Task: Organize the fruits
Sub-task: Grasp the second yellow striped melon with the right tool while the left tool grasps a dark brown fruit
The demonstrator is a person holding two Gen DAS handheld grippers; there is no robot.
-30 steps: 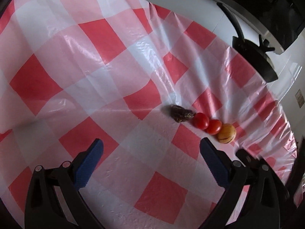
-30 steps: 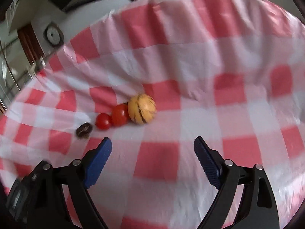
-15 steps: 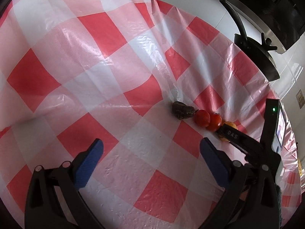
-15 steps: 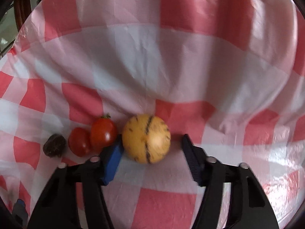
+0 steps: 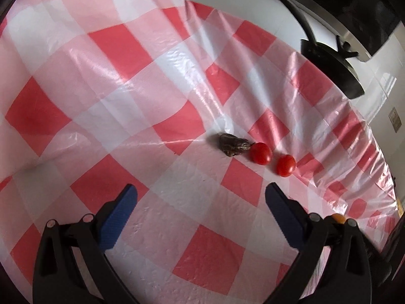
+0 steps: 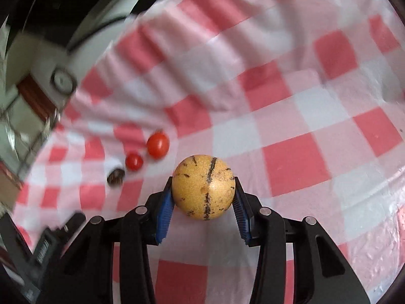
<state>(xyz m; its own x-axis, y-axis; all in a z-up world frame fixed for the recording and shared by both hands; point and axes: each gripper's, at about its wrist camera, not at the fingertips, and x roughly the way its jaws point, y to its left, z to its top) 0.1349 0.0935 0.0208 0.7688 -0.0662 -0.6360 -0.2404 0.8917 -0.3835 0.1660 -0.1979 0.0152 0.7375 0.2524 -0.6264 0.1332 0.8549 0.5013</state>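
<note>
My right gripper (image 6: 203, 187) holds a round yellow fruit with dark stripes (image 6: 203, 190); its jaws are closing, and both blue pads press on the fruit's sides above the checked tablecloth (image 6: 291, 164). Left of it and farther away lie two red tomatoes (image 6: 158, 144) (image 6: 134, 161) and a dark wrinkled fruit (image 6: 116, 176) in a row. In the left wrist view the same dark fruit (image 5: 233, 147) and tomatoes (image 5: 260, 153) (image 5: 285, 165) lie ahead of my left gripper (image 5: 200, 190), which stands open with nothing between its fingers.
A black pan with a long handle (image 5: 334, 63) sits on the white counter beyond the cloth's far right edge. The red and white cloth (image 5: 114, 88) is wrinkled near the fruits and hangs off at the right. A round dial (image 6: 62, 81) shows at the far left.
My right gripper came down on the yellow striped fruit, closed on it and carried it away from the row. The nearest tomato shifted slightly. My left gripper stayed where it was.
</note>
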